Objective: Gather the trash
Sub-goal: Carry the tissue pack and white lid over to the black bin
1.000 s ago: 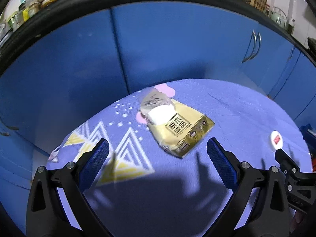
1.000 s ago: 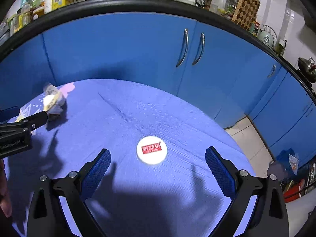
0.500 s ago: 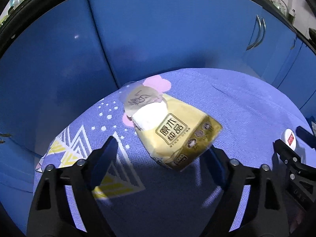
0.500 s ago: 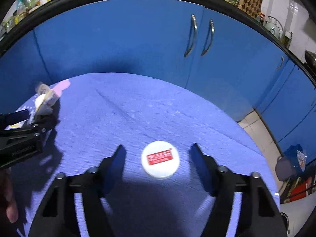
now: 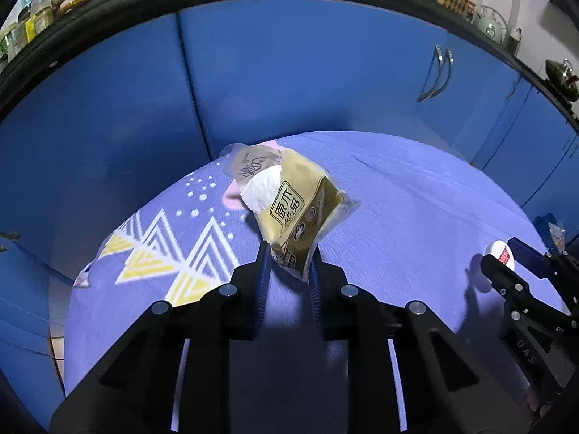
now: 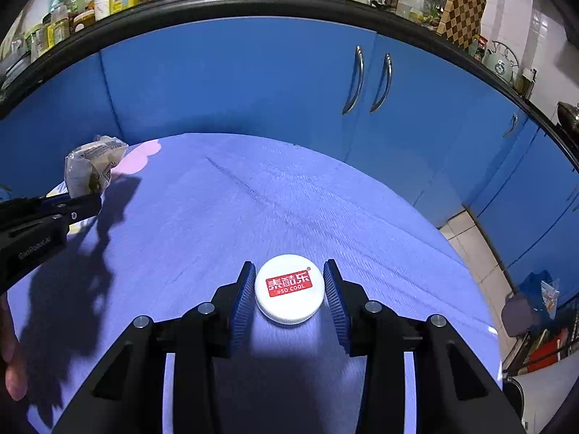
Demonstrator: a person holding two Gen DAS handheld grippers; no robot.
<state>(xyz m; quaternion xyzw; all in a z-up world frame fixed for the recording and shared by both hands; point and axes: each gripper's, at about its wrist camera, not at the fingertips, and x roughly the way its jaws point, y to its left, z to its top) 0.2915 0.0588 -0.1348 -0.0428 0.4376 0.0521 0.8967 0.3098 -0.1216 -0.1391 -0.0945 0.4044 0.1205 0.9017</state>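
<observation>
Blue cloth covers the table [image 5: 416, 217]. The left tool [image 5: 287, 264] has just closed its jaws on the near corner of a gold tissue pack [image 5: 296, 206] — the pack tilts up off the cloth. The right tool [image 6: 289, 291] has been closing too, and its pads [image 6: 241, 298] now squeeze a white cap [image 6: 289, 287] low over the cloth.

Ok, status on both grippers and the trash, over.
Left gripper shut on gold tissue pack, its far end lifted. Right gripper jaws just closing, pads against white bottle cap on purple cloth. Nothing blocking.
</observation>
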